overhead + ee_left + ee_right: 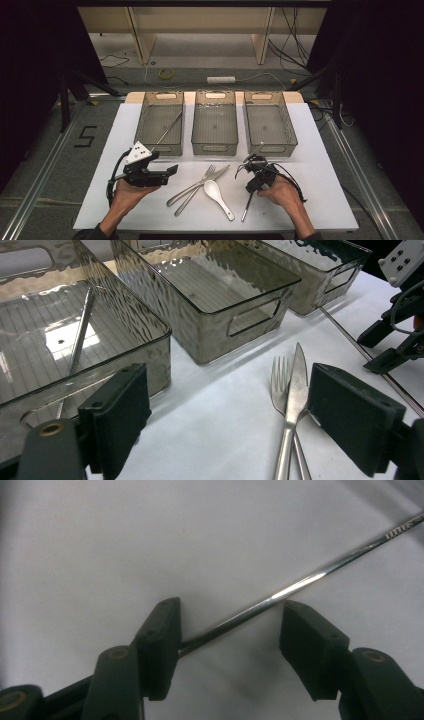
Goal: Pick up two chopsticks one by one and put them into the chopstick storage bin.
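White tabletop (pixel 320 165), ribbed smoky plastic bins (pixel 215 127), slim steel chopstick (pixel 300 582)

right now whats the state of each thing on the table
left bin: holds one metal stick, leaning
middle bin: empty
right bin: empty
fork: flat on the table, under the knife
knife: flat, across the fork
spoon: flat, bowl up
chopstick: flat, between the right gripper's jaws, not yet clamped
left gripper: open, holds nothing
right gripper: open around the chopstick
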The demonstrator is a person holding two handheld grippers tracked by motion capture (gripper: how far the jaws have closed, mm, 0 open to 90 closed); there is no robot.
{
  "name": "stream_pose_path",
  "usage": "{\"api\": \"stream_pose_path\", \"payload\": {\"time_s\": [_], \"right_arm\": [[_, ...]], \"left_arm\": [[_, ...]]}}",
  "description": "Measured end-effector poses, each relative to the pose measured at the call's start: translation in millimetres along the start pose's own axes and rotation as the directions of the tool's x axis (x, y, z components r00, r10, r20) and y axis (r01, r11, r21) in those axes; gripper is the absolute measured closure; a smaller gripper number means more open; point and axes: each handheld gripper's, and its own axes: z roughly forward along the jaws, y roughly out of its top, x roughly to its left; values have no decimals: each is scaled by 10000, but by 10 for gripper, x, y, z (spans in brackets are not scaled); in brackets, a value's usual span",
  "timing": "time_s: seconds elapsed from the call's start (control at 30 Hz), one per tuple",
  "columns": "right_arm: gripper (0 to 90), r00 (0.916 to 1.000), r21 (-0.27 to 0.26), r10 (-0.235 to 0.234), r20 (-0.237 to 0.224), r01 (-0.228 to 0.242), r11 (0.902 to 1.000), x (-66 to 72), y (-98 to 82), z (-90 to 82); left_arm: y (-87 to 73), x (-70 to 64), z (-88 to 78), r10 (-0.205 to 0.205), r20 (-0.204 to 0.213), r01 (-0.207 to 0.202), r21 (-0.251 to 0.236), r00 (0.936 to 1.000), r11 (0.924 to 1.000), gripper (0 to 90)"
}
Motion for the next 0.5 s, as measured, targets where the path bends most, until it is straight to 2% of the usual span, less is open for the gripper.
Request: {"api": "stream_pose_path", "payload": {"time_s": [0.5], "right_arm": [[569,9994,103,-342,-39,343,9994,17,-32,-24]], "left_arm": [[-5,-13,7,78,10,-78,57,10000,10000,166]]}}
